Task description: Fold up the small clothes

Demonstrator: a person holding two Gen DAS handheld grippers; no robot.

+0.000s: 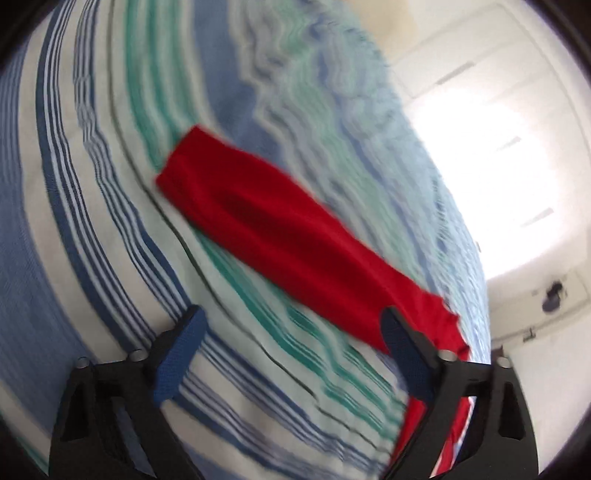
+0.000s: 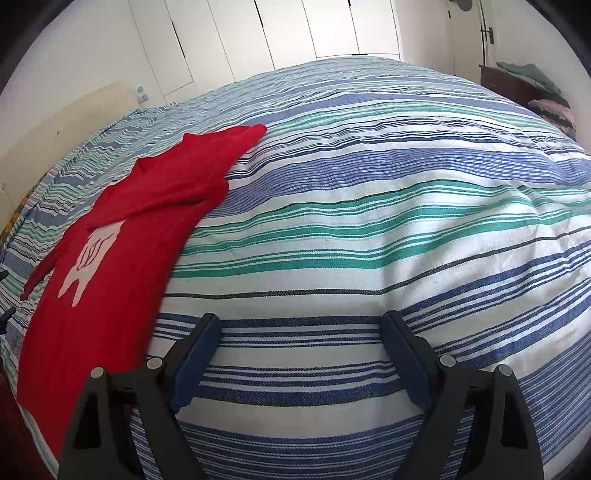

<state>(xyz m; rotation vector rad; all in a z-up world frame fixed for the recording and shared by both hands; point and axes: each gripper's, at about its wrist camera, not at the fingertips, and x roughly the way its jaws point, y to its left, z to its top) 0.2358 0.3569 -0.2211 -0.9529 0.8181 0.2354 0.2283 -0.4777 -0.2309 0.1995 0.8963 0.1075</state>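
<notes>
Red shirt (image 2: 122, 229) lengthwise, sleeve (image 2: 207, 155) toward wardrobe (image 2: 258, 33)

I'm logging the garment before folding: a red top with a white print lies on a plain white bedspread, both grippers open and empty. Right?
Not quite. The bedspread is striped in blue, green and white, as the right wrist view shows. The rest holds: the red top has a white print, and the left gripper and right gripper are open and empty.

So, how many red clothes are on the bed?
1. A red top lies at the left side of the striped bed, one sleeve folded over its body. The left view is blurred; more could lie out of view.
</notes>
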